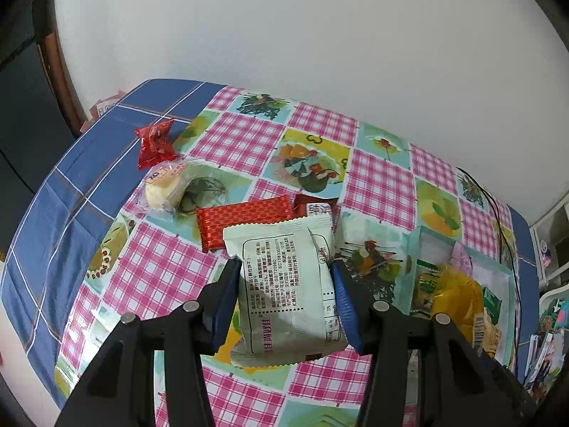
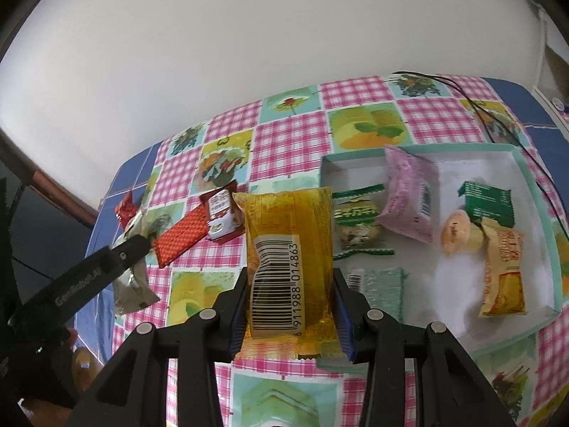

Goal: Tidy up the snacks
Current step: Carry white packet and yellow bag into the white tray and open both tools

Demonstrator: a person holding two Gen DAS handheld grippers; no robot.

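Two packets are being held above the checked-cloth surface (image 1: 249,135). The left gripper (image 1: 284,295) is clamping its blue fingers (image 1: 225,295) on a pale white printed snack pouch (image 1: 284,284). The right gripper (image 2: 290,302) is squeezing a translucent yellow barcoded wrapper (image 2: 290,249). At two o'clock from it, a shallow white tray with a teal rim (image 2: 533,178) is holding six snacks. At ten o'clock, a long red patterned bar (image 2: 181,236) is lying flat.
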